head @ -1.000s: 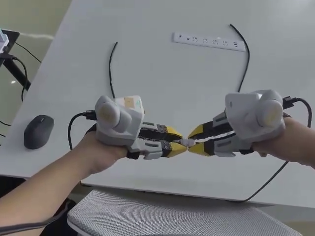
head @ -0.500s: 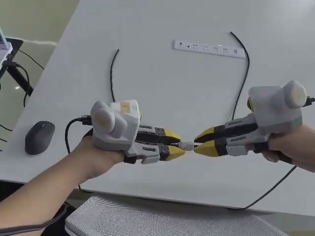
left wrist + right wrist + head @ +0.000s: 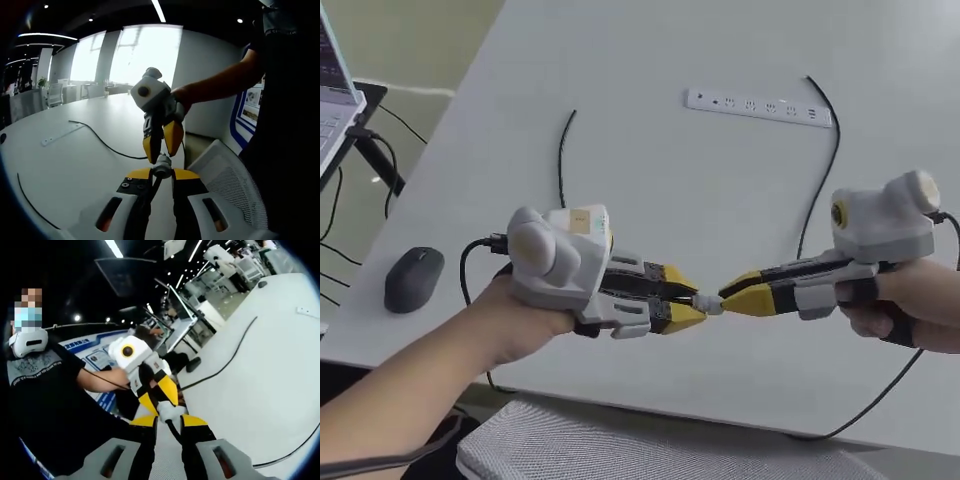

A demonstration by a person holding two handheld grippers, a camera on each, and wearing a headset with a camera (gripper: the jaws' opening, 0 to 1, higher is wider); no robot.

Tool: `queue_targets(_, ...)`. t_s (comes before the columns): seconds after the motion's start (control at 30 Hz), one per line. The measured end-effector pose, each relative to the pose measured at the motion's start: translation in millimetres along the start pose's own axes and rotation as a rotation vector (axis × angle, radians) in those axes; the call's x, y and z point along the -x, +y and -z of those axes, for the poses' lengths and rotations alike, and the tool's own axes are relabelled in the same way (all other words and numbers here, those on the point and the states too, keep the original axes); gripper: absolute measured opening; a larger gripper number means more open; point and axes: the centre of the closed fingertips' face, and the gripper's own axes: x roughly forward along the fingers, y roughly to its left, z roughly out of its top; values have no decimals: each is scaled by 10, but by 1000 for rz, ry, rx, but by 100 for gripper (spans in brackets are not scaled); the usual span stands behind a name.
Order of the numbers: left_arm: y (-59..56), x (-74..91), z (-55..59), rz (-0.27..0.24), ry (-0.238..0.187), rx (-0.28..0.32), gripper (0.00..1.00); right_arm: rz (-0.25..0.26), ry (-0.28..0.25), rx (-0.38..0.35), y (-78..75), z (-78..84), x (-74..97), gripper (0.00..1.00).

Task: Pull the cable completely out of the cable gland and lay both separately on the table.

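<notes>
Both grippers meet tip to tip in the air over the white table's near edge point(image 3: 650, 385). Between them sits the small grey-white cable gland point(image 3: 708, 302). My left gripper point(image 3: 694, 300) is shut on the gland point(image 3: 161, 167), and a dark part runs back between its jaws. Opposite it, my right gripper point(image 3: 725, 298) is shut on the black cable point(image 3: 175, 432), which leaves the gland point(image 3: 170, 411) and passes between the right jaws. How far the cable sits inside the gland is hidden.
A white power strip point(image 3: 758, 107) lies at the back with its black lead point(image 3: 825, 170) running toward me. A loose black cable point(image 3: 560, 160) lies at mid-left, and a dark mouse point(image 3: 413, 279) sits on the left edge. A mesh chair point(image 3: 620, 440) is below.
My right gripper has drawn back to the right and rolled, its body now further from the left gripper. The left gripper has stayed about where it was, and the gland is still between the tips.
</notes>
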Motion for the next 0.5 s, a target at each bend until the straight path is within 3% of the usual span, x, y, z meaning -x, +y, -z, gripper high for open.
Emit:
queue_targets(0.33, -43, -7, 16, 9, 15, -4, 15, -24, 23, 13, 38, 57, -79, 9)
queue_targets(0.5, -26, -2, 36, 7, 18, 7, 15, 13, 32, 107, 48, 49, -89, 8)
